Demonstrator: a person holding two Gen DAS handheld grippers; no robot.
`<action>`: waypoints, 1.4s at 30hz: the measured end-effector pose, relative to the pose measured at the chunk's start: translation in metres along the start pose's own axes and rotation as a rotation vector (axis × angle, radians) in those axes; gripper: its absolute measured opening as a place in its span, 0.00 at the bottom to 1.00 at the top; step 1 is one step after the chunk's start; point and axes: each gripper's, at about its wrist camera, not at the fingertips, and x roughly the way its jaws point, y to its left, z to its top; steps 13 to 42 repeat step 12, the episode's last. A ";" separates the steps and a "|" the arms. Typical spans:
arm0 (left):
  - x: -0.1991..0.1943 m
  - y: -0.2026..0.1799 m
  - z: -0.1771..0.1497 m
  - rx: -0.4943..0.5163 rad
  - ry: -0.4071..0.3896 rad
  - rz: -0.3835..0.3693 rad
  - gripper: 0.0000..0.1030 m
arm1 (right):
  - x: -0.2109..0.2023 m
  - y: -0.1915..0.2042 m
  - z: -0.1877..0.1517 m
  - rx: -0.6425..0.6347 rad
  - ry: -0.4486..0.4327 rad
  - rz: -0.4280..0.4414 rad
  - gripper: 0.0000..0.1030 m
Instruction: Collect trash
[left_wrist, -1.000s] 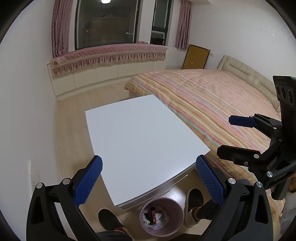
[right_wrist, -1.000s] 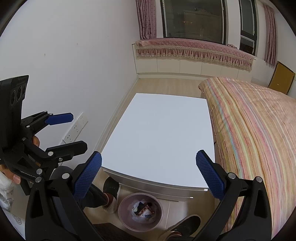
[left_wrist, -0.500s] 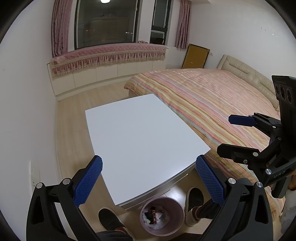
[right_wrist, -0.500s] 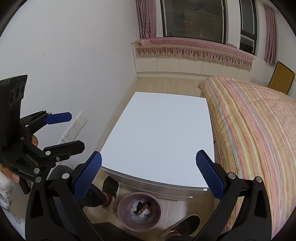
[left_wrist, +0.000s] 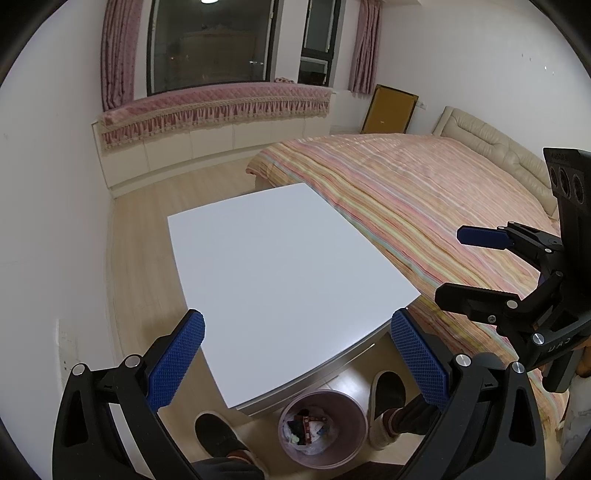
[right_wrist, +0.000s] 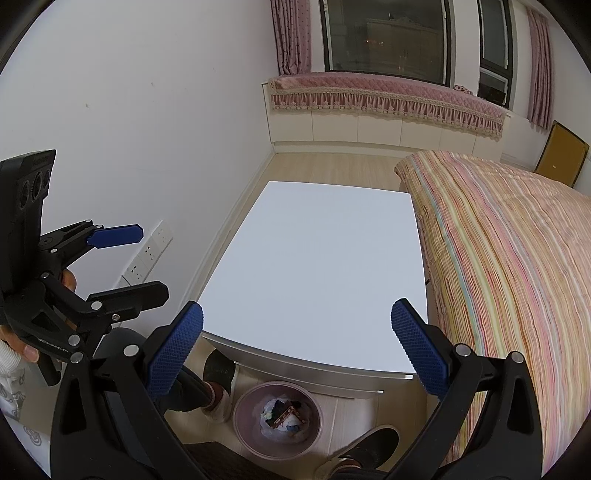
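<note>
Left gripper (left_wrist: 297, 354): blue-padded jaws spread wide, nothing between them; held above near edge of bench. Also seen from right wrist view at left, jaws apart, a person's fingers (right_wrist: 68, 280) behind the frame.

Right gripper (right_wrist: 295, 350): jaws spread wide, empty; held above near edge of bench. Seen from left wrist view at right, over bed edge, jaws apart.

Bench (left_wrist: 280, 280): white rect. top, bare surface; stands betw. wall and bed, right side just beside bed.

Trash bin (left_wrist: 354, 454): round, pinkish, w/ liner bag; on floor, just in front of bench's near edge, betw. the person's two feet. Upright.

Trash (left_wrist: 306, 426): in the bin, mixed wrappers and scraps, incl. a brown/red packet on top; individual items too small to tell. In right wrist view same heap (right_wrist: 282, 413) lies at bin bottom.

Shoes: dark shoe (left_wrist: 216, 432) left of bin, light-edged shoe (left_wrist: 388, 406) right of bin; both on floor, near bin.

Bed (left_wrist: 424, 199): striped pink/yellow cover, cream padded headboard at far right.

Window seat (left_wrist: 214, 107): pink quilted cover w/ fringe, white cabinets under; dark window and pink curtains above.

Wall sockets (right_wrist: 147, 254): white row on left wall, low.

Framed board (left_wrist: 389, 114): yellow-brown, leaning on far wall.
</note>
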 end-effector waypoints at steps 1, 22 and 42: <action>0.000 0.001 0.000 -0.001 0.000 -0.001 0.94 | 0.000 -0.001 0.000 0.000 0.001 0.000 0.97; 0.008 -0.001 0.005 0.019 0.000 0.024 0.94 | 0.005 -0.007 0.000 -0.002 0.010 0.000 0.97; 0.008 -0.001 0.005 0.019 0.000 0.024 0.94 | 0.005 -0.007 0.000 -0.002 0.010 0.000 0.97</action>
